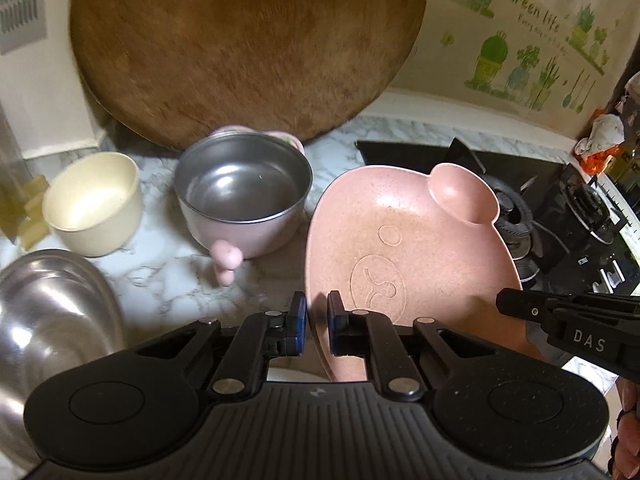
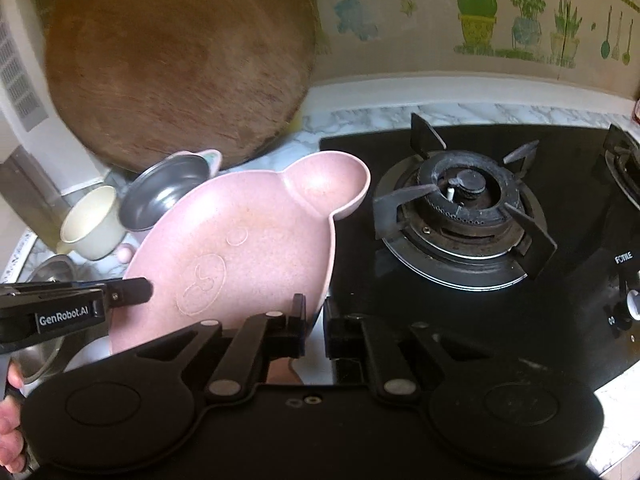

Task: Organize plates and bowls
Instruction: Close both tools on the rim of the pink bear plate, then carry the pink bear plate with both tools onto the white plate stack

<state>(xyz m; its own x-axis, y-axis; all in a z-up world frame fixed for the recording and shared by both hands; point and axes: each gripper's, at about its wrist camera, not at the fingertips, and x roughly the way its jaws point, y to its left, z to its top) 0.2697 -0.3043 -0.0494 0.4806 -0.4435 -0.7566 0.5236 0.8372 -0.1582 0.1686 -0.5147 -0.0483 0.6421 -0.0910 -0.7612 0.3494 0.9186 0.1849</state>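
"Green life" on the wall sticker point(image 1: 532, 8), "DAS" on the right claw point(image 1: 588, 344), "GenRobot.AI" on the left claw point(image 2: 68, 318), "FOTILE" on the black stove point(image 2: 623, 258)

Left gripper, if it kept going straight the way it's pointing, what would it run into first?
Probably the pink-sided steel bowl, past the pink plate that the left gripper holds by its rim; depth is unclear.

Pink speckled bear-shaped plate point(image 1: 404, 248), round ear dish at far corner, embossed face, tilted, lifted off marble; pink steel-lined bowl point(image 1: 244, 196) upright behind cream bowl point(image 1: 94, 204); steel basin point(image 1: 52, 320) near left
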